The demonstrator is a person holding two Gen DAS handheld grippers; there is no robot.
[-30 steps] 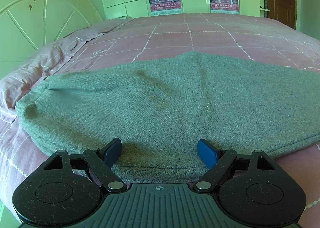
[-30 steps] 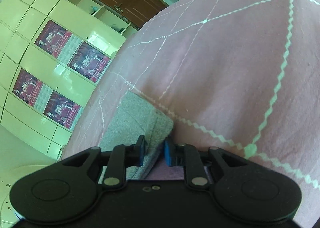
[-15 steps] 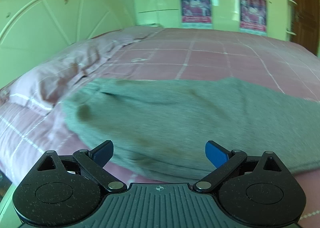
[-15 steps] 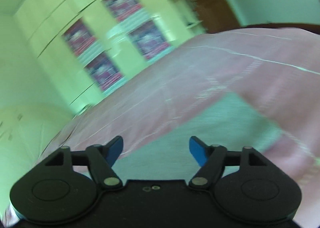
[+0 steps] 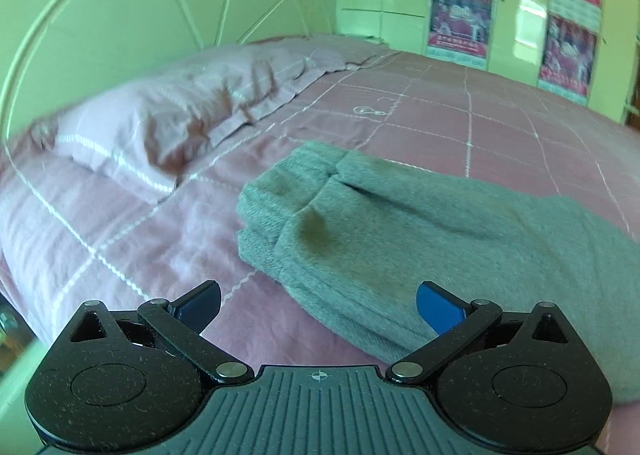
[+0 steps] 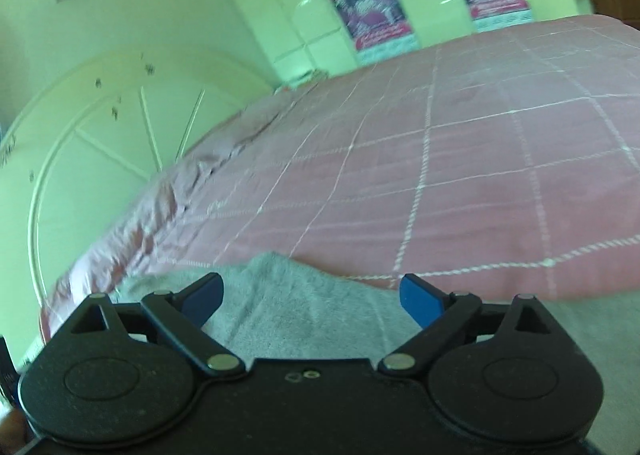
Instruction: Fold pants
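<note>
Pink checked bedspread (image 5: pixel 460 115) carries the folded grey knit pants (image 5: pixel 420 223), near right of a pink pillow (image 5: pixel 160 123). Above them, left gripper (image 5: pixel 318 305) and right gripper (image 6: pixel 310 297) are opening, holding nothing.

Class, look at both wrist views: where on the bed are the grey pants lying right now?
The grey pants lie flat on the pink checked bedspread, right of the pillow in the left wrist view, ahead of both grippers.
</note>
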